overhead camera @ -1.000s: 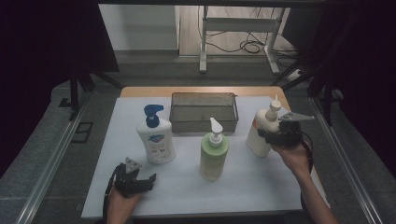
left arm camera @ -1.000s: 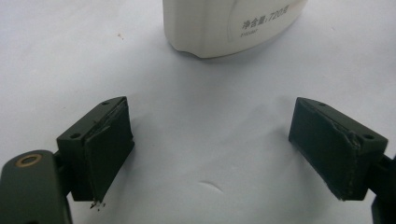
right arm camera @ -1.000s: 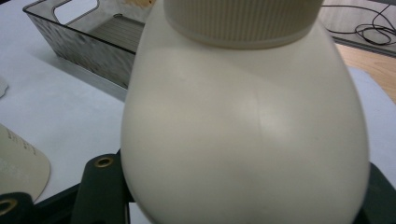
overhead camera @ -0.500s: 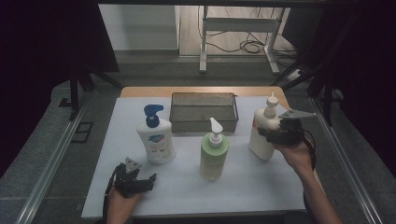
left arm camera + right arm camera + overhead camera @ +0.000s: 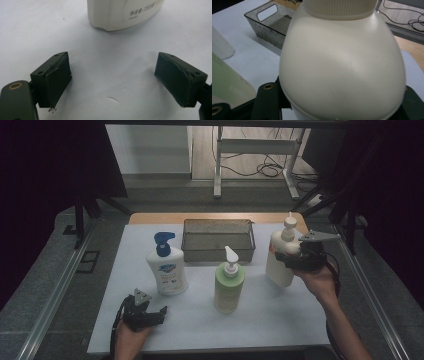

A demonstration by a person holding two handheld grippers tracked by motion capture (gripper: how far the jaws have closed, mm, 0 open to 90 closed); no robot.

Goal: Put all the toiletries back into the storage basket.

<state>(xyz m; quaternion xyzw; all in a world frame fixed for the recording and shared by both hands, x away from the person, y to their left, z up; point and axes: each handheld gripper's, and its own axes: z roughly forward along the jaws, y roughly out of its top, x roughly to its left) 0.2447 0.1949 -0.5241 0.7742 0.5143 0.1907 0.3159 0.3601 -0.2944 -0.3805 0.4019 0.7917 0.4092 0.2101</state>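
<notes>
A: White sheet (image 5: 280, 320) covers the table, dark floor w/ cables far behind. What's on it?

B: Three pump bottles + a mesh tray (image 5: 218, 240) at the far middle. White bottle w/ blue pump (image 5: 166, 268) stands left, green bottle (image 5: 229, 285) at center, nearer than the tray. Cream bottle (image 5: 281, 254) at the right, just beside the tray's right end.

A: Right gripper?

B: Right gripper (image 5: 296, 261) is clamped on the cream bottle (image 5: 342, 70), jaws on either side of its body, approx. mid-height. Bottle looks lifted off the sheet, leaning a bit; can't tell for sure if its base touches. Right gripper view: bottle's shoulder up close, tray (image 5: 265, 23) behind it to the left, green bottle (image 5: 229, 85) at the left edge.

A: Left one?

B: Left gripper (image 5: 145, 312) sits low at the near left, hand at the sheet's near edge. Its jaws stand wide apart, nothing between the pads (image 5: 56, 82). Left gripper view: base of the blue-pump bottle (image 5: 122, 12) stands ahead, well apart from the jaws.
</notes>
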